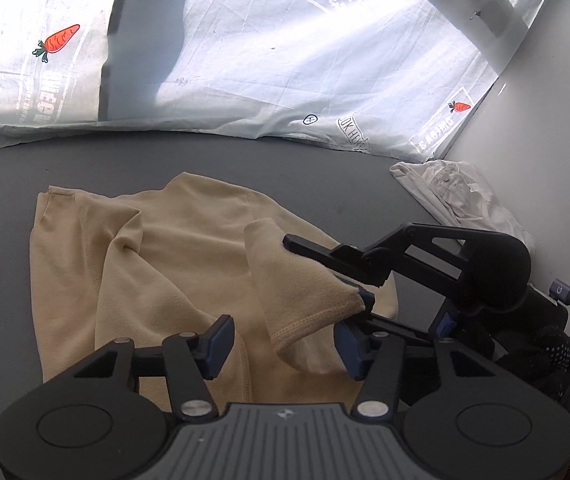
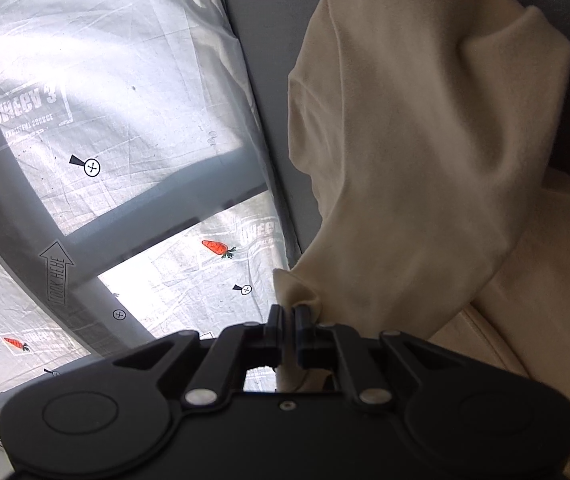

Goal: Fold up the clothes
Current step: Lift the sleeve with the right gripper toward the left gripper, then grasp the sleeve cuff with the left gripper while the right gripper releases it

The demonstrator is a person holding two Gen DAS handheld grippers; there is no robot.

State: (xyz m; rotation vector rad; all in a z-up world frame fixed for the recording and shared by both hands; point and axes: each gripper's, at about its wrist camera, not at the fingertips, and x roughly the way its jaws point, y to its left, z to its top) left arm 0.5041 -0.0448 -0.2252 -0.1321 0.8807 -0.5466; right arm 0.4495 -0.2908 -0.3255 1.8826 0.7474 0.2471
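Observation:
A beige long-sleeved top [image 1: 173,264] lies on the dark grey table [image 1: 1,208], its left sleeve folded across the body. My left gripper [image 1: 285,344] is open just above the top's near hem, holding nothing. My right gripper [image 1: 359,300] comes in from the right and is shut on the cuff of the top's right sleeve [image 1: 301,300], lifted above the body. In the right wrist view the right gripper [image 2: 289,316] pinches the beige sleeve [image 2: 405,168], which hangs up and away from the fingers.
A white printed sheet with carrots and text [image 1: 265,60] covers the far side of the table, also seen in the right wrist view [image 2: 105,120]. A crumpled white garment [image 1: 457,196] lies at the right by a pale wall [image 1: 557,128].

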